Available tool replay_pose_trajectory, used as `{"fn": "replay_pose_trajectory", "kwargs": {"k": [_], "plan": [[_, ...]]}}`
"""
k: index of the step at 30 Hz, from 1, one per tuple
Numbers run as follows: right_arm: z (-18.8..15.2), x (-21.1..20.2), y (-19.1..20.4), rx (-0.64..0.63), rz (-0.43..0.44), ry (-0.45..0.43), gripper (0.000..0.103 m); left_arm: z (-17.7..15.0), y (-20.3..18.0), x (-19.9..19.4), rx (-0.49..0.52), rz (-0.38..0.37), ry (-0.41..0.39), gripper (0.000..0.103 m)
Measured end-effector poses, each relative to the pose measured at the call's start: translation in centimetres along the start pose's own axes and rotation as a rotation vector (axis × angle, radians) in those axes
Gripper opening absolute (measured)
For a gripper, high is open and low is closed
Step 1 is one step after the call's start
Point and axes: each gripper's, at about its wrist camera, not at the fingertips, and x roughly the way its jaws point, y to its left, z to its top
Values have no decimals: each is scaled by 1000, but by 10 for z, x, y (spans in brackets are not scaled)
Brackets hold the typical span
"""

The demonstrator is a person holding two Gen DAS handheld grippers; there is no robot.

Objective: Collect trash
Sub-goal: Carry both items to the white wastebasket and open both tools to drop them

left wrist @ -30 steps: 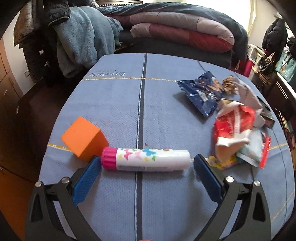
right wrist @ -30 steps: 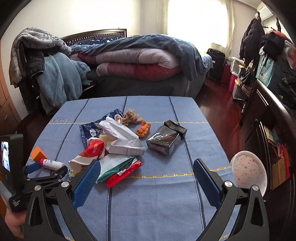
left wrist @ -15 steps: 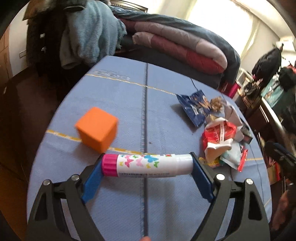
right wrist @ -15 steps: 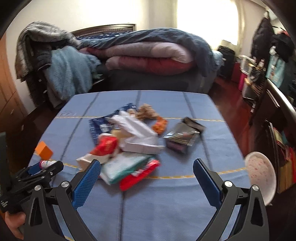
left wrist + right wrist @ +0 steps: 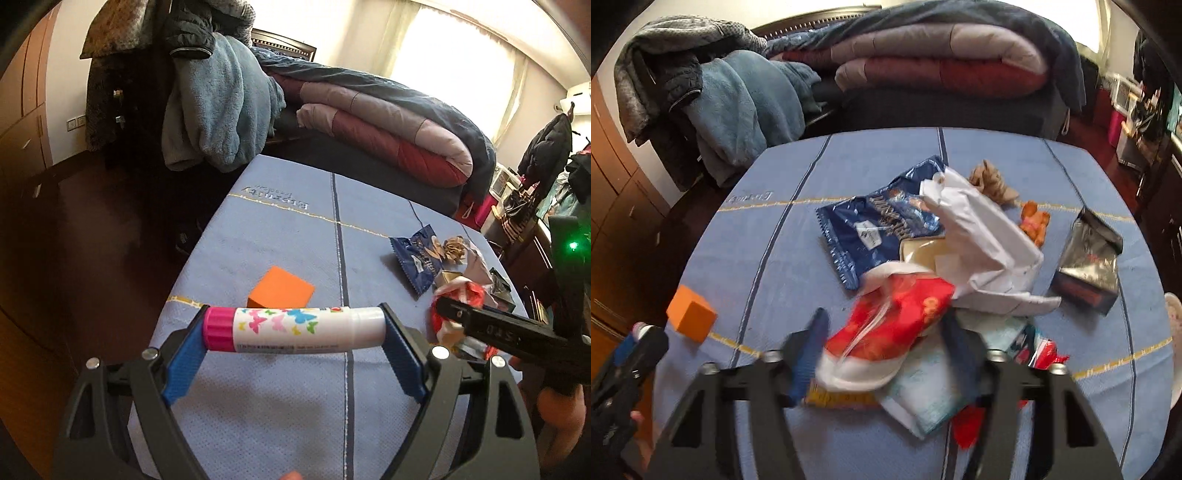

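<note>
Two grips: left gripper (image 5: 293, 332) pinches the rigid butterfly-print glue stick (image 5: 295, 329) end to end, while the right gripper (image 5: 882, 350), jaws just closing, straddles the light, crushable red-and-white crumpled wrapper (image 5: 894, 325) at the pile's 6 o'clock.

You have a matt, woven blue cloth (image 5: 288, 236) over the table, its weave showing as fine dimples. The white butterfly-printed tube (image 5: 295, 329) looks like smooth, slightly glossy plastic with a ribbed pink cap. The orange cube (image 5: 280, 289) is matt. The dark blue snack wrapper (image 5: 875, 225) is shiny crinkled foil; the red-and-white wrapper (image 5: 894, 325) is glossy film; the white bag (image 5: 982, 240) looks like creased paper.
</note>
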Motion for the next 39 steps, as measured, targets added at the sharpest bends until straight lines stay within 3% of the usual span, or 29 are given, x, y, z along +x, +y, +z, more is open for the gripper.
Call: {"fn": "replay_pose_trajectory", "kwargs": {"k": [7,14,29,39], "plan": [[-7,-46,-24,70,110,-96,39,4,-22,-19,38,-64,-39,86],[-25,-100,-64,127,117,-174,39,7,-85,-35,147,-162,-79,87],[-84,-163,-215,365,-97,-279,40,-17,-269,-20,431,-363,-61,87],[-120,-179,-312,524,-251,-311,40,-45,-399,18,561,-502,12,87]]}}
